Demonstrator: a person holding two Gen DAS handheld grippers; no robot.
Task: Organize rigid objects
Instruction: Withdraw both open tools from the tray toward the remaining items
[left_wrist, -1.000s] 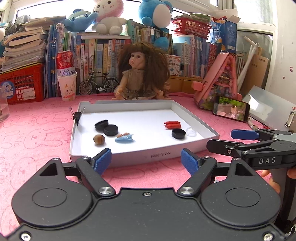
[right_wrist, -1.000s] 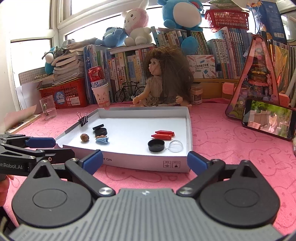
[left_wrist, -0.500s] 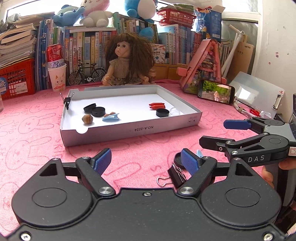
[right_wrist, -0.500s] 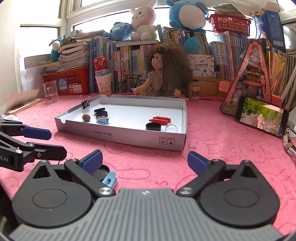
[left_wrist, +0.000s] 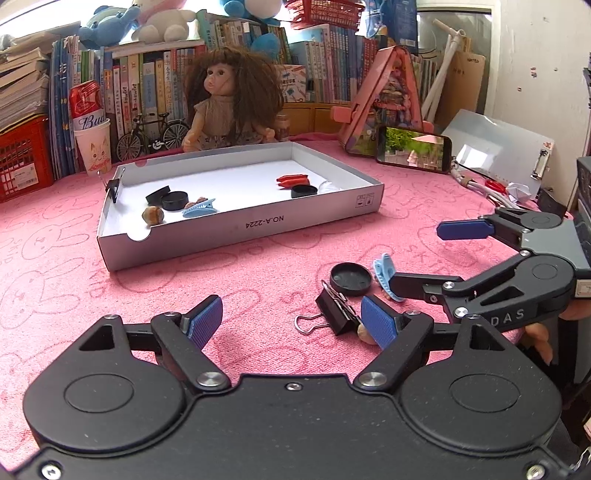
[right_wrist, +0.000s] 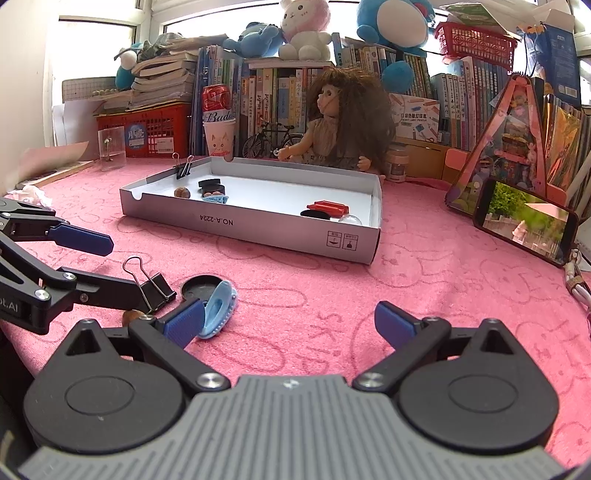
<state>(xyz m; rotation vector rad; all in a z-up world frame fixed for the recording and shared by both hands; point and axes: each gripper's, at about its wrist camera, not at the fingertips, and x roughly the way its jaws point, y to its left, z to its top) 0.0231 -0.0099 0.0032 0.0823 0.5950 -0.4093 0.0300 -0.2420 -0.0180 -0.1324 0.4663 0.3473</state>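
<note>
A white cardboard tray (left_wrist: 240, 236) (right_wrist: 258, 225) sits on the pink cloth. It holds black caps, a nut, a blue hair clip, red pieces and a clear dome. In front of it, loose on the cloth, lie a black binder clip (left_wrist: 336, 312) (right_wrist: 155, 288), a black cap (left_wrist: 350, 278) (right_wrist: 201, 286), a blue hair clip (left_wrist: 384, 275) (right_wrist: 219, 308) and a nut (left_wrist: 367, 336) (right_wrist: 133, 315). My left gripper (left_wrist: 291, 323) (right_wrist: 96, 264) is open and empty, with the binder clip by its right finger. My right gripper (right_wrist: 288, 325) (left_wrist: 439, 258) is open too, its left finger beside the hair clip.
A doll (left_wrist: 229, 107) sits behind the tray, in front of a wall of books and plush toys. A phone (left_wrist: 413, 147) (right_wrist: 524, 221) leans on a pink stand at the right, with a clipboard (left_wrist: 498, 147) and cables beyond. A cup with a can (left_wrist: 90, 136) and a red crate stand at the left.
Both grippers have drawn back from the tray and sunk toward the cloth. The loose binder clip, cap, hair clip and nut have come into view by their fingers. Neither gripper's opening has changed.
</note>
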